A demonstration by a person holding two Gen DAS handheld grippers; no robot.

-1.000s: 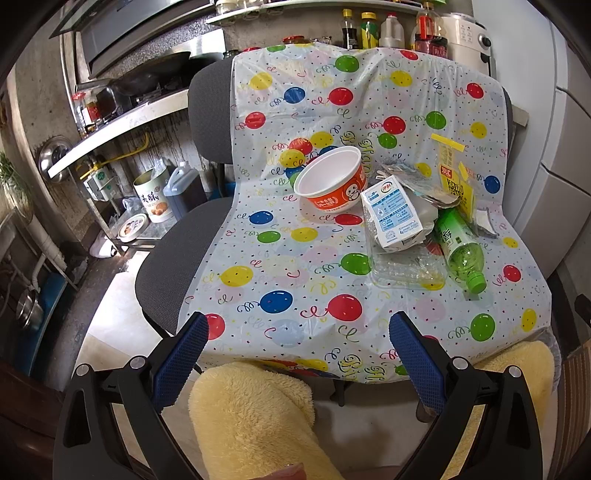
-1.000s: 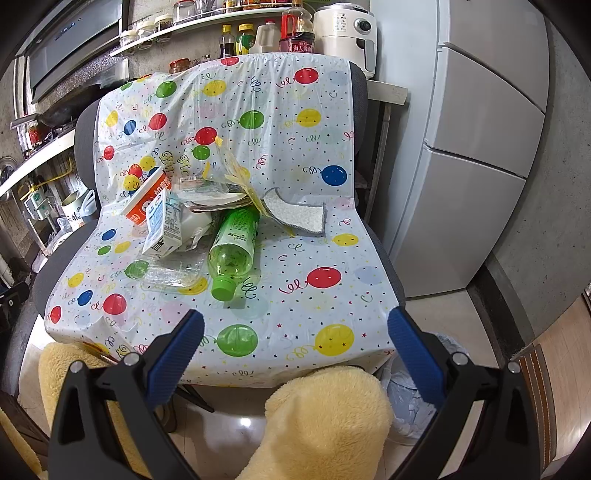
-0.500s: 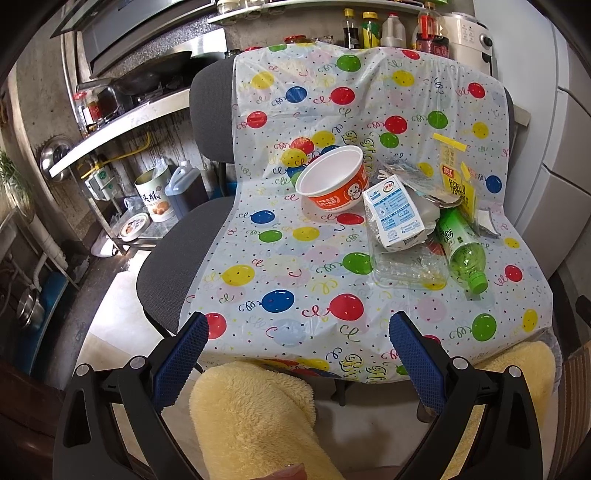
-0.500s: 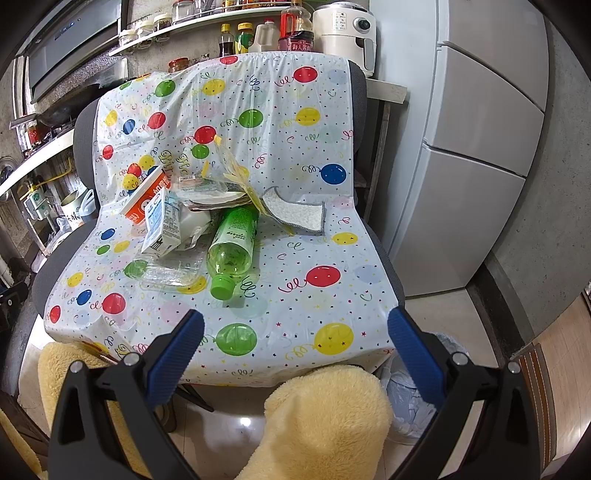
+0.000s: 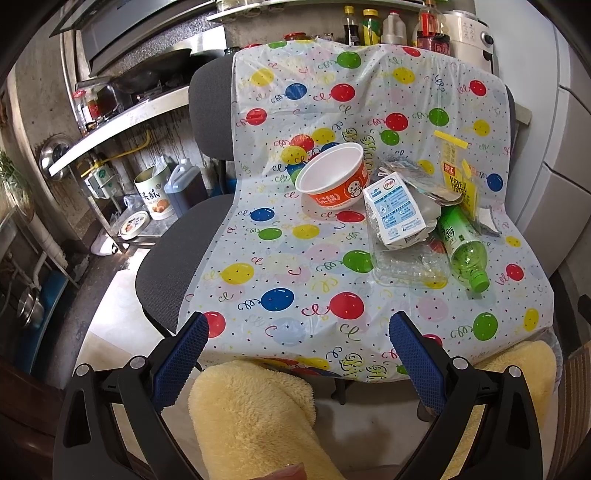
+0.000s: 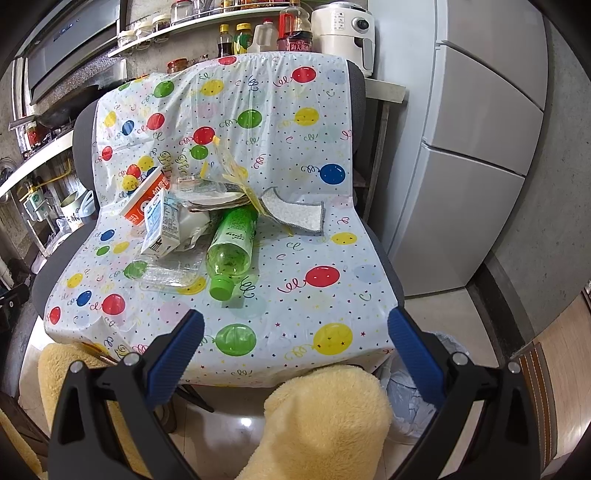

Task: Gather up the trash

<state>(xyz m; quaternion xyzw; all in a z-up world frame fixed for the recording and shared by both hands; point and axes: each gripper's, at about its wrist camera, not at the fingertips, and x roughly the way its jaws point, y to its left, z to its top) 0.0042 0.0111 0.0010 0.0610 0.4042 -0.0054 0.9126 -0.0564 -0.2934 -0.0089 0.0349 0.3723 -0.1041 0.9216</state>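
Note:
Trash lies piled on a chair seat under a balloon-print plastic cover [image 5: 295, 258] [image 6: 295, 266]: an orange paper bowl [image 5: 332, 181] [image 6: 144, 201], a white milk carton [image 5: 393, 212] [image 6: 162, 225], a green plastic bottle [image 5: 461, 247] [image 6: 231, 243], a clear plastic tray [image 5: 402, 266] [image 6: 166, 275], a yellow wrapper [image 5: 456, 173] [image 6: 240, 177] and a grey sponge cloth [image 6: 295, 214]. My left gripper [image 5: 295, 347] hangs open at the seat's front edge, holding nothing. My right gripper [image 6: 295, 343] is open too, in front of the seat, short of the bottle.
A white-lined bin [image 6: 417, 398] stands on the floor at the chair's right front corner. A grey fridge [image 6: 480, 129] is on the right. Kitchen shelves with bottles [image 5: 369, 26], a tin [image 5: 153, 192] and a jug [image 5: 184, 184] lie left and behind. Yellow fleece sleeves [image 5: 251, 417] [image 6: 325, 417] show below.
Both grippers have crept slightly closer to the chair. Nothing on the seat has moved.

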